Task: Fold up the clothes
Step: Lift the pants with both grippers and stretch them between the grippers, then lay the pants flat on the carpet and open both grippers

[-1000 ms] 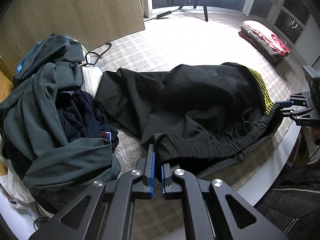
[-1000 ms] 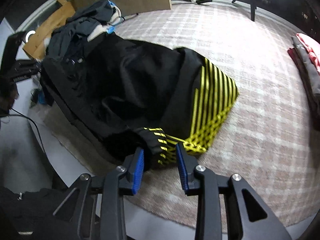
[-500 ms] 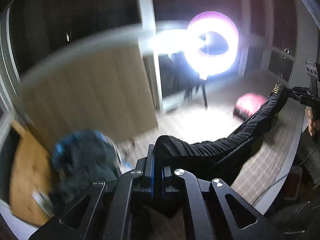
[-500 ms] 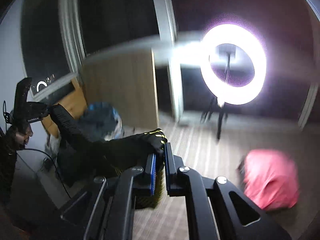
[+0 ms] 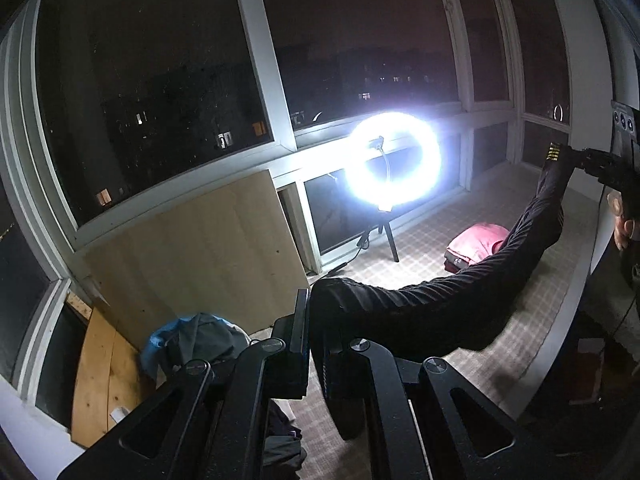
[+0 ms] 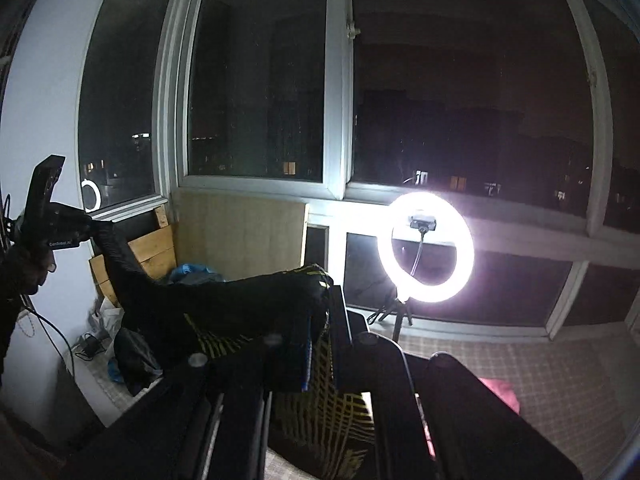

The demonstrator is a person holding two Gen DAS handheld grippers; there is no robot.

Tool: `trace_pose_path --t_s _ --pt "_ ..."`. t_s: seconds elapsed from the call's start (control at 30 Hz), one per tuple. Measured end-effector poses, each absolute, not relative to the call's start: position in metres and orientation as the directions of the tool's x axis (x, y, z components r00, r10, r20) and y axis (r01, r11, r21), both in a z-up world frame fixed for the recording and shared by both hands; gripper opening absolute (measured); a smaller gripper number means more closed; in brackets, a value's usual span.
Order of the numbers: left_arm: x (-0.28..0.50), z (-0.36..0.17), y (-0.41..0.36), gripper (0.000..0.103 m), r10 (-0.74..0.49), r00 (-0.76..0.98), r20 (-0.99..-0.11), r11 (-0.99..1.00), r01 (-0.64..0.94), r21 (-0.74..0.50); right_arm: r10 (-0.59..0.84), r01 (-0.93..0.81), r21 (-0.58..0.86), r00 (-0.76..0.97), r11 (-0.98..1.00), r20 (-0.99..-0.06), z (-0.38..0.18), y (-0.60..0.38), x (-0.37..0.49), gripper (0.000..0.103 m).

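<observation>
My left gripper's fingers (image 5: pixel 301 322) are pinching tight on one end of the black shorts' (image 5: pixel 420 312) elastic waistband, with almost no gap between them. I am holding that left gripper (image 5: pixel 314 332) up above the checked mat (image 5: pixel 520 280), and the waistband is sagging in a dark curve from it across to my right gripper (image 5: pixel 588 158), seen at the far right edge of the left view, where the fabric's yellow-striped corner (image 5: pixel 554 151) is showing just beside the grip. In the right view, my right gripper (image 6: pixel 320 344) is likewise clamping the waistband between nearly closed fingers, and the yellow-striped side panel (image 6: pixel 320 412) of the shorts is hanging down below it. The whole garment is hanging off the mat, stretched between my two grippers.

Going left to right across the room in the left view, I am seeing a pile of dark and blue clothes (image 5: pixel 192 340) at the foot of a leaning wooden board (image 5: pixel 200 248), then a bright ring light (image 5: pixel 394 160) on its tripod in front of the dark windows (image 5: pixel 160 80), then a folded red stack (image 5: pixel 476 244) lying on the mat beyond the waistband.
</observation>
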State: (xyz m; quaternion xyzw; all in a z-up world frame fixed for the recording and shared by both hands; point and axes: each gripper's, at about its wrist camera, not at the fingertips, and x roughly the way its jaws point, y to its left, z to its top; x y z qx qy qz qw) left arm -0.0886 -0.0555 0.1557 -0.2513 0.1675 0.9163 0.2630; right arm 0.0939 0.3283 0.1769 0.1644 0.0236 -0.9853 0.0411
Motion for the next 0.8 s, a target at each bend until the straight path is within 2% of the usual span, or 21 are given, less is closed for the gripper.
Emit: trace_pose_path --t_s 0.1,0.27,0.37,0.43,0.53,0.63,0.7,0.8 --pt "-0.111 0.153 -0.047 0.004 0.387 -0.721 -0.575 -0.802 -0.571 0.177 -0.054 0.071 -0.036 -0.938 -0.997 -0.343 0.172 0.337 0.076 0.007" --pt "-0.195 0.105 -0.024 0.006 0.367 -0.650 -0.665 -0.805 -0.581 0.124 -0.028 0.015 0.031 -0.883 -0.999 -0.469 0.114 0.377 -0.020 0.007" --pt "-0.274 0.033 0.002 0.006 0.308 -0.575 -0.758 -0.812 -0.574 0.104 0.010 -0.049 0.051 -0.808 -0.998 -0.589 0.041 0.402 -0.106 0.007" --pt "-0.331 -0.024 0.022 0.005 0.251 -0.528 -0.811 -0.823 -0.558 0.109 0.066 -0.085 -0.003 -0.752 -0.996 -0.655 -0.012 0.412 -0.165 0.007" --pt "-0.414 -0.111 0.053 0.010 0.180 -0.432 -0.884 -0.854 -0.514 0.077 0.152 -0.146 -0.076 -0.629 -0.986 -0.762 -0.089 0.425 -0.247 0.009" --pt "-0.445 -0.170 0.072 0.018 0.133 -0.352 -0.927 -0.862 -0.502 0.067 0.185 -0.175 -0.113 -0.486 -0.978 -0.854 -0.153 0.438 -0.297 0.022" --pt "-0.444 -0.193 0.081 0.019 0.112 -0.328 -0.938 -0.847 -0.525 0.082 0.140 -0.166 -0.067 -0.479 -0.984 -0.866 -0.160 0.446 -0.293 0.025" --pt "-0.441 -0.188 0.070 0.029 0.128 -0.318 -0.940 -0.846 -0.529 0.064 0.067 -0.149 0.009 -0.500 -0.989 -0.864 -0.156 0.458 -0.279 0.046"
